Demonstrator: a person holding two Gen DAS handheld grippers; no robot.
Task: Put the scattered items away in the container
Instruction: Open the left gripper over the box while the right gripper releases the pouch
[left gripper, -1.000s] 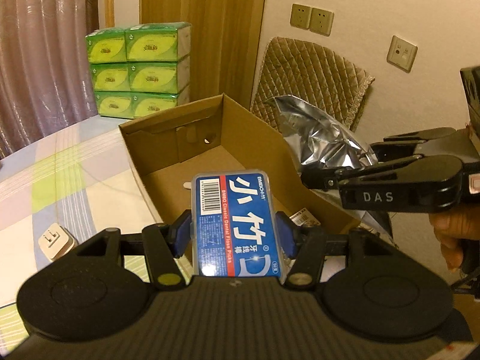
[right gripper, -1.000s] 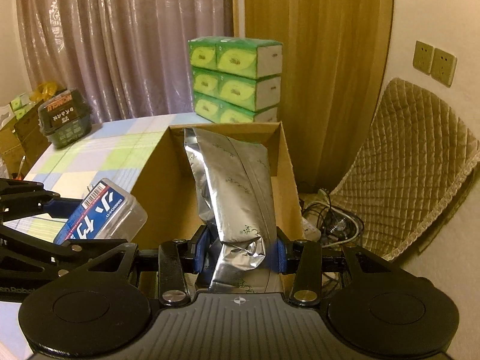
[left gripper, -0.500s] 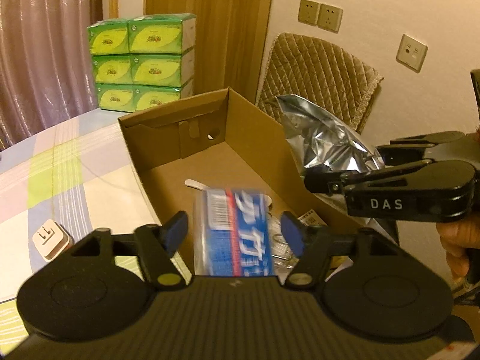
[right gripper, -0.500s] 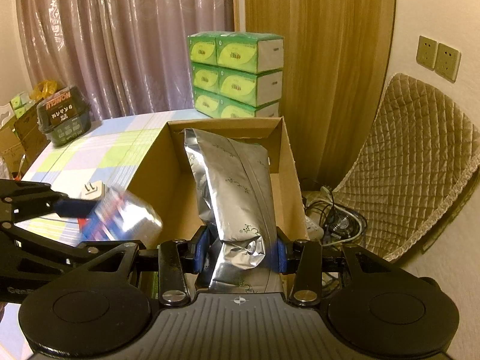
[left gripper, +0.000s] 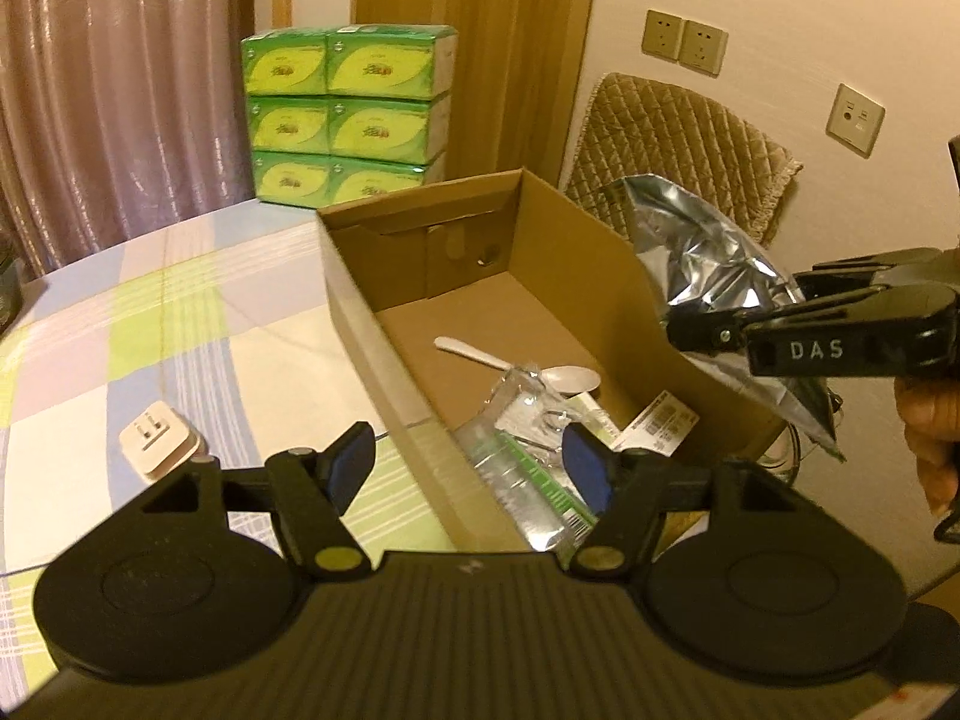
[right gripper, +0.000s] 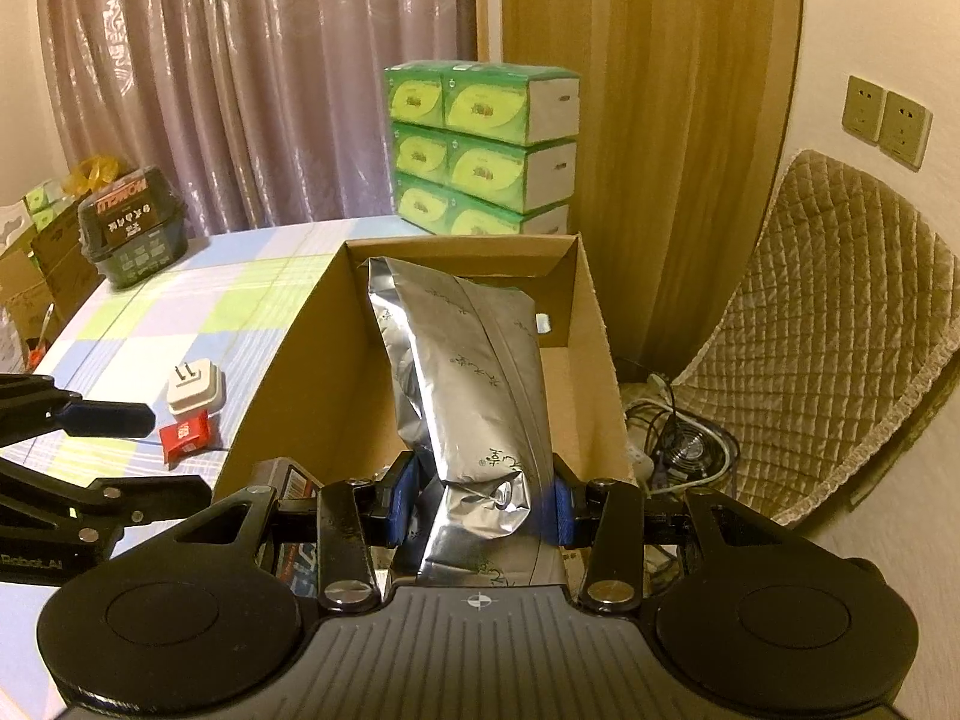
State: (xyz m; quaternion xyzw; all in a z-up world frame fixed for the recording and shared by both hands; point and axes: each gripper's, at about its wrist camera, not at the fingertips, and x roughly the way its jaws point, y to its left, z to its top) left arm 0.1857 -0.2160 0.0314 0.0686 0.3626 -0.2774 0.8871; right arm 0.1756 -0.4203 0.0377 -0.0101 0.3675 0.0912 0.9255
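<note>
The open cardboard box (left gripper: 360,312) lies on the checked tablecloth. My left gripper (left gripper: 468,456) hangs over its near left wall, open, with nothing between the pads. A white spoon (left gripper: 516,366) and clear packets with green stripes (left gripper: 528,474) lie inside. My right gripper (right gripper: 480,498) is shut on a silver foil bag (right gripper: 474,378), which stands up over the box (right gripper: 282,360). A blue-labelled floss box (right gripper: 297,489) shows partly behind its left finger. A white plug adapter (right gripper: 195,387) and a red packet (right gripper: 186,435) lie on the table left of the box.
Stacked green tissue packs (left gripper: 348,120) stand beyond the box at the table's far edge. A dark tub (right gripper: 132,234) sits far left. A quilted chair (right gripper: 840,312) and floor cables (right gripper: 678,438) are to the right. A person's hand (left gripper: 930,426) holds the right gripper.
My left gripper opened and let go of the blue floss box, which dropped out of its view. The left gripper shifted a little. The right gripper kept still, holding the foil bag.
</note>
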